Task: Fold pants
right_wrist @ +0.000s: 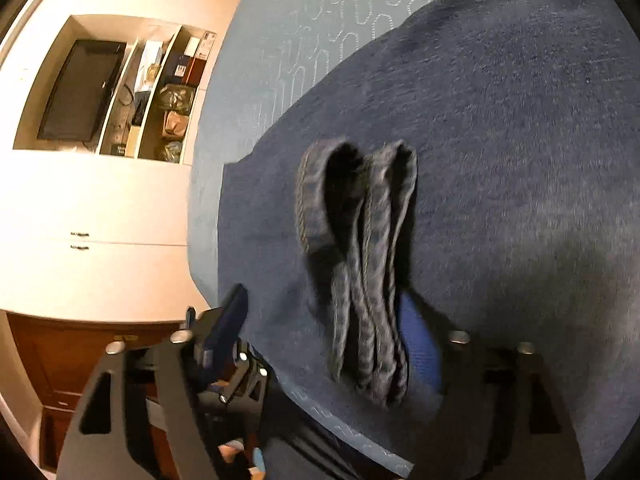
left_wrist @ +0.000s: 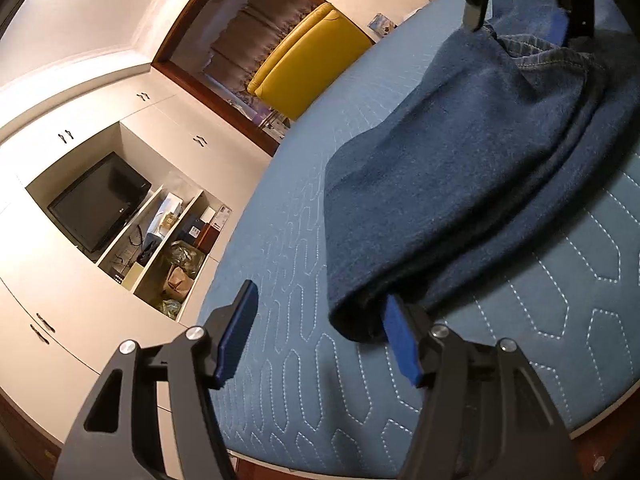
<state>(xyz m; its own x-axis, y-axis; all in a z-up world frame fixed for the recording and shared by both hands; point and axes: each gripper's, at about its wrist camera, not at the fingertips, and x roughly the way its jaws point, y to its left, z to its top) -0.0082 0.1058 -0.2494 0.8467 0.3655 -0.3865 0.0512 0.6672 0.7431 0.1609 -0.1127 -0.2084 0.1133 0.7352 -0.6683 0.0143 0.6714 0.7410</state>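
Blue denim pants (left_wrist: 460, 168) lie folded over on a blue quilted mattress (left_wrist: 300, 208). My left gripper (left_wrist: 320, 336) is open at the near fold of the pants; its right blue pad (left_wrist: 402, 344) touches the folded edge. My right gripper (left_wrist: 520, 12) shows at the top of the left wrist view, over the hem ends. In the right wrist view the right gripper (right_wrist: 332, 332) is open, and the bunched hem cuffs (right_wrist: 360, 256) hang between its fingers above the pants (right_wrist: 500, 160). I cannot tell whether the cuffs rest on a finger.
White cabinets (left_wrist: 80, 300) with a niche holding a black TV (left_wrist: 100, 200) and cluttered shelves stand beyond the mattress edge. A yellow chair (left_wrist: 308, 64) sits by a dark window. The left gripper (right_wrist: 224, 344) shows in the right wrist view.
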